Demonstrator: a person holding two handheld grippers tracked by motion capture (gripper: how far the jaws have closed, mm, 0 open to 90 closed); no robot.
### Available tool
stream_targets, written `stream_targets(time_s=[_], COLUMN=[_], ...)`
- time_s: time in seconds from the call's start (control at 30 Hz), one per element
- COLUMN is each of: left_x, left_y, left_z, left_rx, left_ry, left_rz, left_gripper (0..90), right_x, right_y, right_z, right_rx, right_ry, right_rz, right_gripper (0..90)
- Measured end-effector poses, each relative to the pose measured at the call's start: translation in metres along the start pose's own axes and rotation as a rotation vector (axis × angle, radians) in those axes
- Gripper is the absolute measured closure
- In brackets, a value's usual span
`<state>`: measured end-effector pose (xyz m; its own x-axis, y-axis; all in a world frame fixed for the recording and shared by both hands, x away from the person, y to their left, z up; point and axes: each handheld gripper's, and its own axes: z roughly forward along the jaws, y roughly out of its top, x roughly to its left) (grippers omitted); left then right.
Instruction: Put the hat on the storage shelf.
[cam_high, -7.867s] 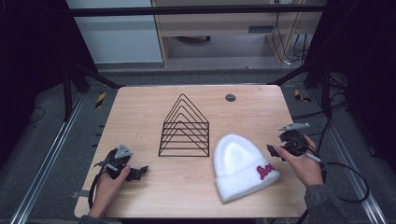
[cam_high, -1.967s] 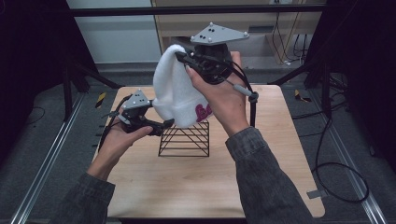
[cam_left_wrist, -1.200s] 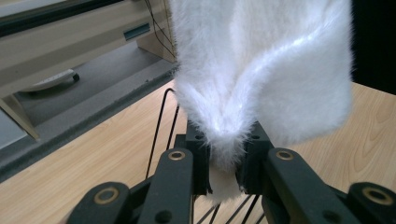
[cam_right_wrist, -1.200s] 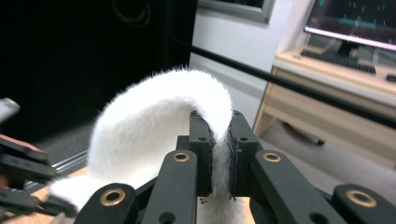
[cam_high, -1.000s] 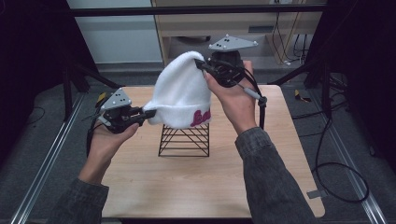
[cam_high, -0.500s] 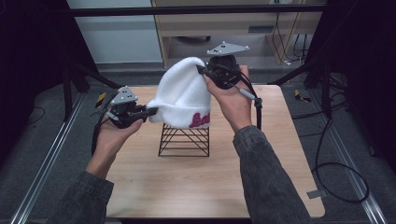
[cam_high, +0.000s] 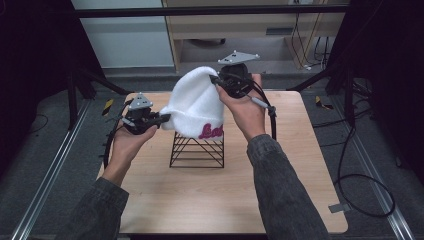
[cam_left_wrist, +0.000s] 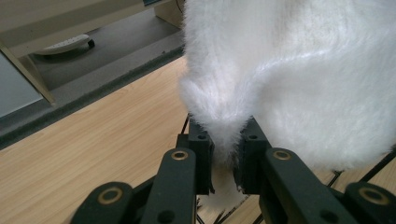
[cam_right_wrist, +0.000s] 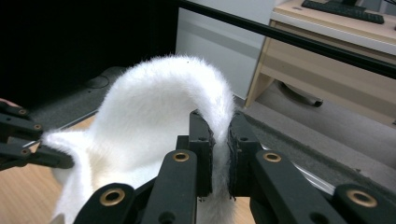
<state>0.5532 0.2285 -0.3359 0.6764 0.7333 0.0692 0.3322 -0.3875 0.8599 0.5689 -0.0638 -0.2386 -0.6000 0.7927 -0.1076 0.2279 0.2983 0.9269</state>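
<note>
A fluffy white knit beanie (cam_high: 196, 106) with pink lettering is held above the black wire rack (cam_high: 197, 149), a row of triangular frames on the pale wooden tabletop (cam_high: 200, 200). Its fuzzy edge is pinched by the closed left claw (cam_left_wrist: 224, 161), its crown fold by the closed right claw (cam_right_wrist: 219, 154).

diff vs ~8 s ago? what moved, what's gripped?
The white beanie was lying on the table right of the wire rack. Now the left gripper and right gripper each pinch its edge, holding it stretched above the rack and lowering it over the last two seconds. The rack stayed put.
</note>
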Motion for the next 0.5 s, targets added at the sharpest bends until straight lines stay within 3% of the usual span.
stream_targets(time_s=[0.5], left_x=[0.003], left_y=[-0.016], left_z=[-0.004], left_rx=[0.022], left_ry=[0.001], left_rz=[0.025], left_gripper=[79.1], right_x=[0.018], right_y=[-0.015], right_z=[-0.010], right_rx=[0.018], right_ry=[0.066], right_rz=[-0.044], right_gripper=[82.6])
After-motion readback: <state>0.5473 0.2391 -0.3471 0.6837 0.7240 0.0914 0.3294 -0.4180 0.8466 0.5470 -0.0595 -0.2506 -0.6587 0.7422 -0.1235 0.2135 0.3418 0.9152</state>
